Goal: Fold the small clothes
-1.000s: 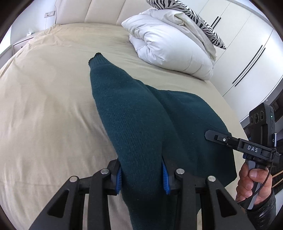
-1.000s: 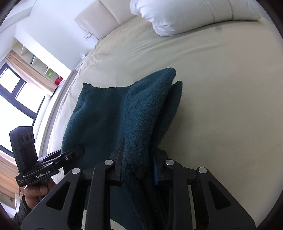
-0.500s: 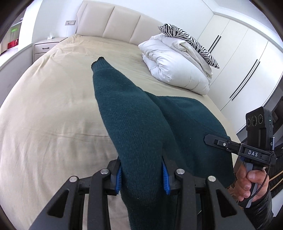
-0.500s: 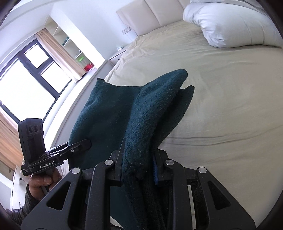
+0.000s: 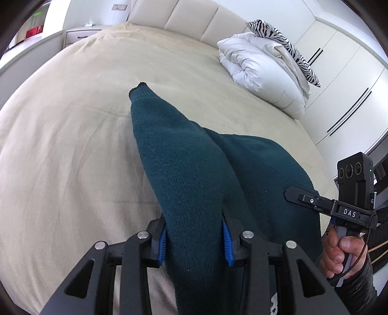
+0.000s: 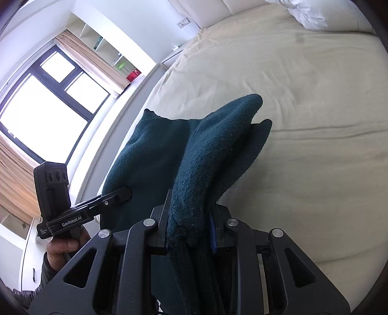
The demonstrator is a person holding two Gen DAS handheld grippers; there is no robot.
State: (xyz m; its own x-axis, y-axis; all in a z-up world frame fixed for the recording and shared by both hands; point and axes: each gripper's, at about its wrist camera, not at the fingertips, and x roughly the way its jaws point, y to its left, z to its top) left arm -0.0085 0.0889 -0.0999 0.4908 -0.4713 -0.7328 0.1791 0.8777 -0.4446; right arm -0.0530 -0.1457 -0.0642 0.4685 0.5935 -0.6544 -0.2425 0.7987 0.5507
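A dark teal knit sweater [image 5: 184, 169] is held up above a beige bed [image 5: 72, 145]. My left gripper [image 5: 194, 238] is shut on one bunched part of it, the cloth draping forward over the fingers. My right gripper [image 6: 190, 232] is shut on another part of the sweater [image 6: 208, 155], folded over its fingers. The right gripper shows at the right edge of the left wrist view [image 5: 303, 198]. The left gripper shows at the left in the right wrist view [image 6: 116, 196]. The sweater's far end rests on the bed.
A white duvet [image 5: 262, 72] with a zebra-print pillow [image 5: 286, 41] lies at the bed's far right, by white wardrobe doors [image 5: 344, 97]. A padded headboard [image 5: 194, 19] and a nightstand [image 5: 80, 34] stand at the back. A window [image 6: 43, 114] and curtains lie left of the bed.
Both grippers have risen and tilted with the sweater, so more of the room shows. The sweater's far end has lifted and drawn nearer. Both grips are unchanged.
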